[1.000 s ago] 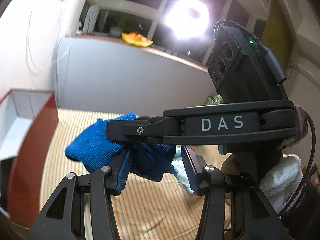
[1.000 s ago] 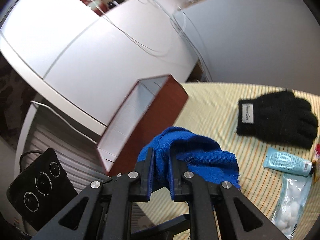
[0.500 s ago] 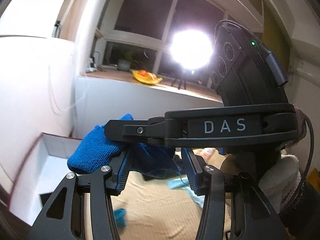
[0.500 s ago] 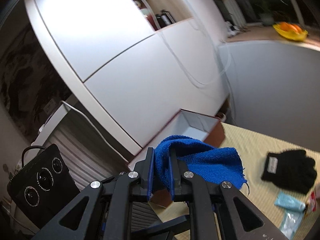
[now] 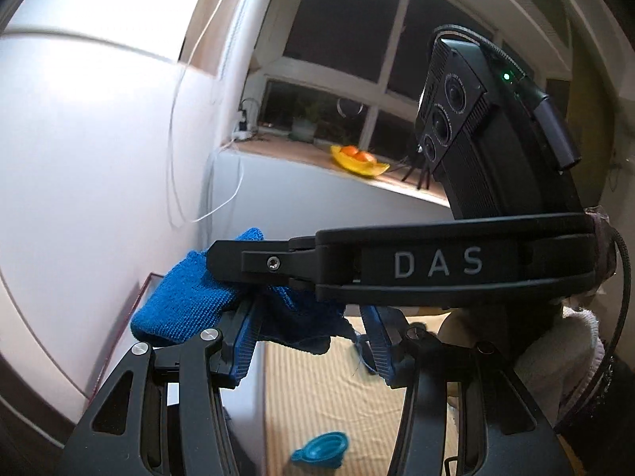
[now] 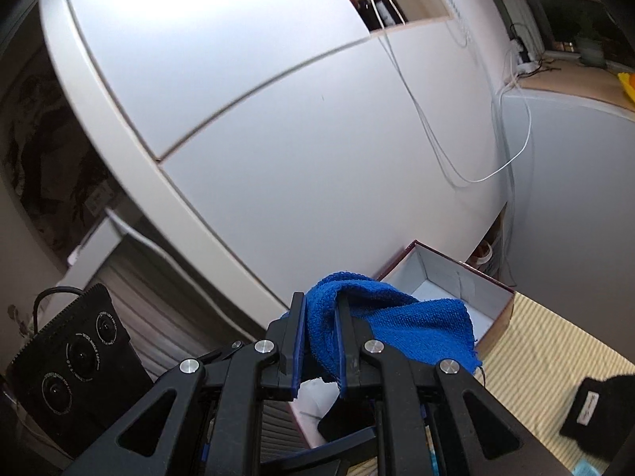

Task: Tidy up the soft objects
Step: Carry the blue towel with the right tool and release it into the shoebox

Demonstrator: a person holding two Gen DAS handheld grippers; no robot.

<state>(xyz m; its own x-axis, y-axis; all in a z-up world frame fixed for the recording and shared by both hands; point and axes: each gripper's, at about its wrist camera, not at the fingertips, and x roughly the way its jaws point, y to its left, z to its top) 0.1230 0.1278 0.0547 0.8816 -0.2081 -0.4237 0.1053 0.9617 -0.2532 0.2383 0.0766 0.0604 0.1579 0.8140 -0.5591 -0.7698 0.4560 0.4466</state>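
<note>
- right gripper [image 6: 319, 341]: jaws narrow, clamped on blue cloth [image 6: 401, 325]; cloth hangs above open box [image 6: 492, 297]
- left gripper [image 5: 309, 341]: jaws wide; cloth between them
- black glove [image 6: 599, 412]: on striped mat [image 6: 547, 353]

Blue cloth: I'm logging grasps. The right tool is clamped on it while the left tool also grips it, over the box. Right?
Not quite. The left tool is open, per the left wrist view; only the right tool is clamped on the blue cloth, over the box.
</note>
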